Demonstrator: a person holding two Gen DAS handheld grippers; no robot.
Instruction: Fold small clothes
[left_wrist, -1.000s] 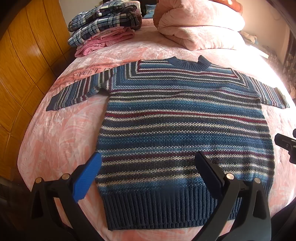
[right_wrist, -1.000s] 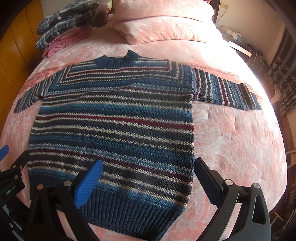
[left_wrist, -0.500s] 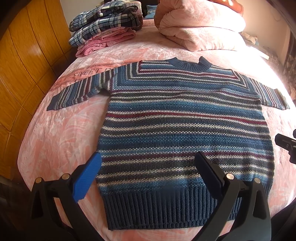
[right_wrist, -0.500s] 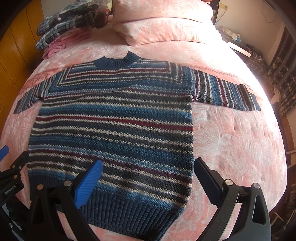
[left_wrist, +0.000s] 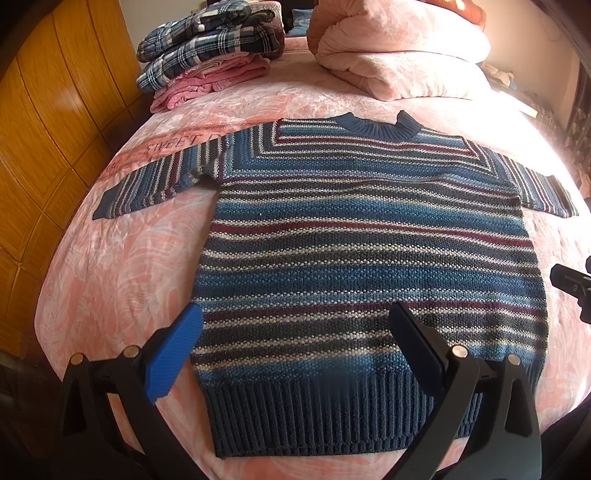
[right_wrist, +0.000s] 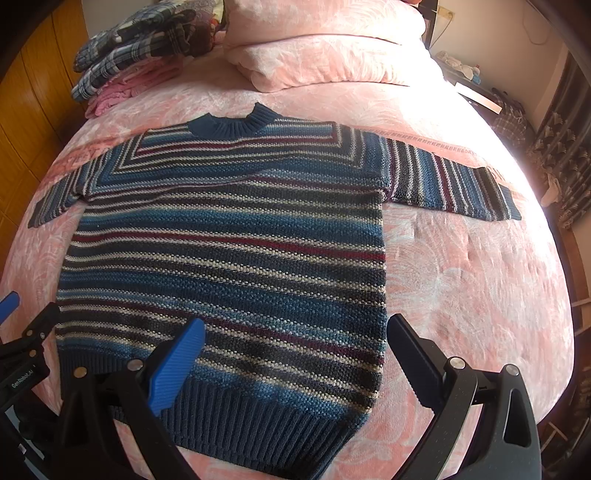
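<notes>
The left gripper (left_wrist: 295, 350) is hovering with its jaws spread wide over the sweater's hem, gripping nothing; the right gripper (right_wrist: 295, 354) is likewise gaping wide and empty above the hem's right corner. A pink bed (left_wrist: 110, 277) is filling the room's middle, with wood panels (left_wrist: 48, 122) curving away at 9 o'clock and curtains (right_wrist: 561, 155) hanging at 3 o'clock. A folded duvet (left_wrist: 399, 55) is sitting at 12 o'clock, and a pile of clothes (left_wrist: 207, 48) at 11 o'clock. The sweater (left_wrist: 369, 258) is lying flat in the bed's centre, collar pointing to 12 o'clock, hem to 6 o'clock, sleeves stretching toward 9 and 3 o'clock. Both grippers are pointing forward toward the collar, side by side.
</notes>
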